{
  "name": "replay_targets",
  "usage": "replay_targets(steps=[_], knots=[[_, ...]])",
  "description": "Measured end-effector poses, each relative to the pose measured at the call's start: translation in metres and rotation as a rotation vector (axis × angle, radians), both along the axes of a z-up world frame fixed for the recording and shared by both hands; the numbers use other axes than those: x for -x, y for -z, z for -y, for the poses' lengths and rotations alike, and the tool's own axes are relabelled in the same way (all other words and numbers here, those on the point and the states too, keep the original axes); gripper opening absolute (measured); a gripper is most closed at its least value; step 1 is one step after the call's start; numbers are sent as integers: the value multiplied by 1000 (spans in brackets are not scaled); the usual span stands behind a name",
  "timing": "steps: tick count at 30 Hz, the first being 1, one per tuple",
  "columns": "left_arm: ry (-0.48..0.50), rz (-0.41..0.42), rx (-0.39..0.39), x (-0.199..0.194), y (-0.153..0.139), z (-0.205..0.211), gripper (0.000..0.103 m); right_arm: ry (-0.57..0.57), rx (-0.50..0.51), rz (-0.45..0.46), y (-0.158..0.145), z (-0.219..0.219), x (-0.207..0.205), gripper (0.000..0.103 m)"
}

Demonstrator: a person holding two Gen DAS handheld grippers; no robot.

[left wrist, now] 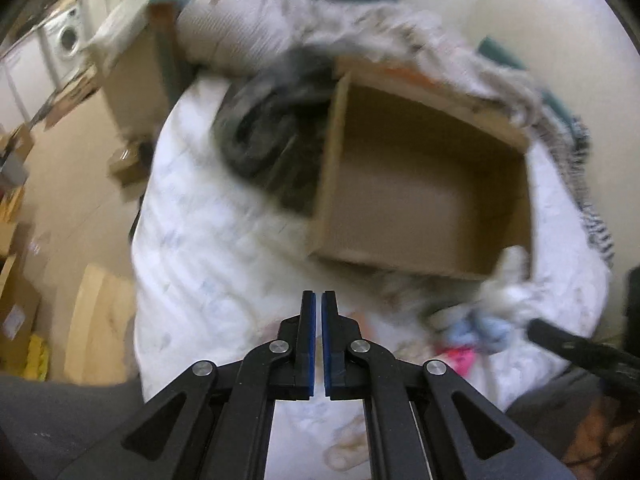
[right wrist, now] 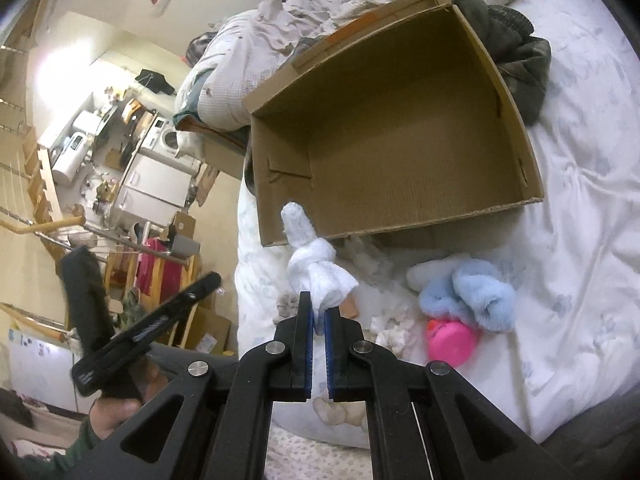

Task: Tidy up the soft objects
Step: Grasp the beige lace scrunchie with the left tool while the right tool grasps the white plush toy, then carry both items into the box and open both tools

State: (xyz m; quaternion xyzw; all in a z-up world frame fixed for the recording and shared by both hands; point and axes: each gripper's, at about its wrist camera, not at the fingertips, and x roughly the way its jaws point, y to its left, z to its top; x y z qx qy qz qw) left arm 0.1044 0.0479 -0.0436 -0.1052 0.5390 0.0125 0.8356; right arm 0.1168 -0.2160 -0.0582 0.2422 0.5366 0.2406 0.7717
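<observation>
Right wrist view: a knotted white cloth point(right wrist: 316, 268) is pinched only by its tip in the right gripper point(right wrist: 319, 316) — the left gripper point(left wrist: 318, 300) is pressed together, empty — so it could be dropped short of the cardboard box point(right wrist: 384, 128).

We see the cardboard box point(right wrist: 400, 128) lying on the bed point(right wrist: 580, 200), crumpled clothing point(right wrist: 516, 52) behind it, and the fluffy toy point(right wrist: 472, 296) before it, with the knotted cloth point(right wrist: 316, 268) to its left.
</observation>
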Motion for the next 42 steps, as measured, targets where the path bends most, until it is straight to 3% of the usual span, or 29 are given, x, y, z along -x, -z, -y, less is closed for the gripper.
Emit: replay_targets(steps=[1,3,6,9,11,13,15,16,21,28,32,38,42], knots=[[-23,-72,3,-3,17,-5,17,-5,-2,-7,4,-1,1,7],[-97,-241,29,-6,59,-19,56,-8,-3,-26,13,-2,4,7],[-157,-351,71,-10,95,-28,58,-4,4,-54,25,-1,2,7],[-147,-403,24,-18,115,-26,58,-3,-4,-47,24,-2,1,7],[-158,-409,44,-21,121,-27,58,-7,3,-35,22,-4,2,7],[-151,-392,50,-24,120,-23,49,-4,8,-40,24,-3,2,7],[-106,-385,61,-29,119,-13,11,6,11,-51,26,3,4,7],[-94,-386,94,-30,118,-10,9,10,12,-54,27,6,6,7],[-73,-299,71,-21,92,-6,9,28,0,-45,21,11,8,7],[-29,-82,48,-2,11,2,9,31,-24,-16,1,18,4,7],[30,23,33,-15,-27,14,9,19,-17,-4,-8,17,-7,7],[122,82,-9,-42,-43,42,9,-11,69,28,-15,12,-36,7],[166,85,-48,-65,-36,56,9,-24,114,26,-6,13,-60,7]])
